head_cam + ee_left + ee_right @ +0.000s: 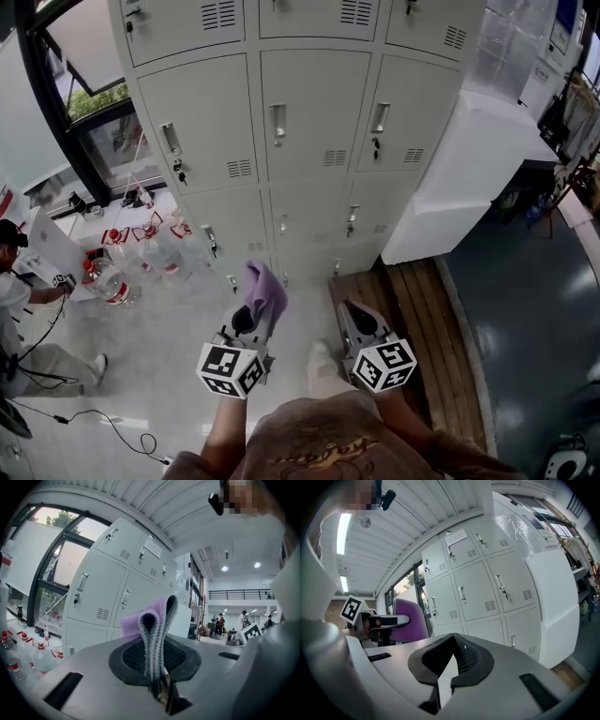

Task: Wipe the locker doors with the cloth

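A purple cloth (266, 291) sticks up, folded, from my left gripper (251, 317), which is shut on it. In the left gripper view the cloth (156, 625) shows grey-edged folds pinched between the pads, with the grey locker doors (105, 590) beyond and apart from it. The lockers (309, 122) fill the upper head view, a short way ahead of both grippers. My right gripper (358, 321) is shut and holds nothing; its pads meet at the tips (452, 638). From the right gripper view the cloth (410, 618) appears left of the locker doors (480, 590).
Several water bottles (127, 267) stand on the floor left of the lockers. A white cabinet (469, 173) juts out at the right over a wooden platform (412, 305). A person (17, 291) sits at the far left, with cables (84, 412) on the floor.
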{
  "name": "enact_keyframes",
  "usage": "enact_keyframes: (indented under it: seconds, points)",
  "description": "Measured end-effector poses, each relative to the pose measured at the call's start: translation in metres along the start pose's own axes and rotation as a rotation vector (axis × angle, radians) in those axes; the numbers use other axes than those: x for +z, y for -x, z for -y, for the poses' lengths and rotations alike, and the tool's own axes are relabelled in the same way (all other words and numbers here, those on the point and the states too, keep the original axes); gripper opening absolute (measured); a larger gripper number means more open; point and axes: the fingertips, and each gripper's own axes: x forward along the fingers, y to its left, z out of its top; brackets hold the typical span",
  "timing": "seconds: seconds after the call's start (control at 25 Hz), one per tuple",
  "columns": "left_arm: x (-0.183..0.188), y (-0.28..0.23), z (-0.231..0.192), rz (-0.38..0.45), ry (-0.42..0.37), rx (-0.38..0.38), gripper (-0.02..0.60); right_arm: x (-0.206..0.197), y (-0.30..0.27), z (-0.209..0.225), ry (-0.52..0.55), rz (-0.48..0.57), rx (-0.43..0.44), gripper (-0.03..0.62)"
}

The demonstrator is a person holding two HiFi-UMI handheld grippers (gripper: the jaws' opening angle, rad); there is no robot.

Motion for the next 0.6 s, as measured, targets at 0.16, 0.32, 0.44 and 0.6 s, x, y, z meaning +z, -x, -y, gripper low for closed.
enact_keyframes:
  seconds: [0.16,0.32,0.44,0.6]
  points:
    - [0.017,-0.045,-0.016,0.005,-0.001,0.023,0.043,0.021,-0.038,0.023,0.024,-0.015,0.037,-0.003]
    - [0.031,-0.090,-0.030,0.009,0.002,0.044,0.041,0.041,-0.076,0.052,0.026,-0.031,0.062,-0.003]
    - [0.039,-0.122,-0.040,0.008,-0.001,0.064,0.042,0.055,-0.103,0.073,0.026,-0.037,0.083,-0.003]
    - [0.047,-0.158,-0.054,0.009,-0.011,0.099,0.043,0.070,-0.133,0.098,0.024,-0.039,0.111,-0.003]
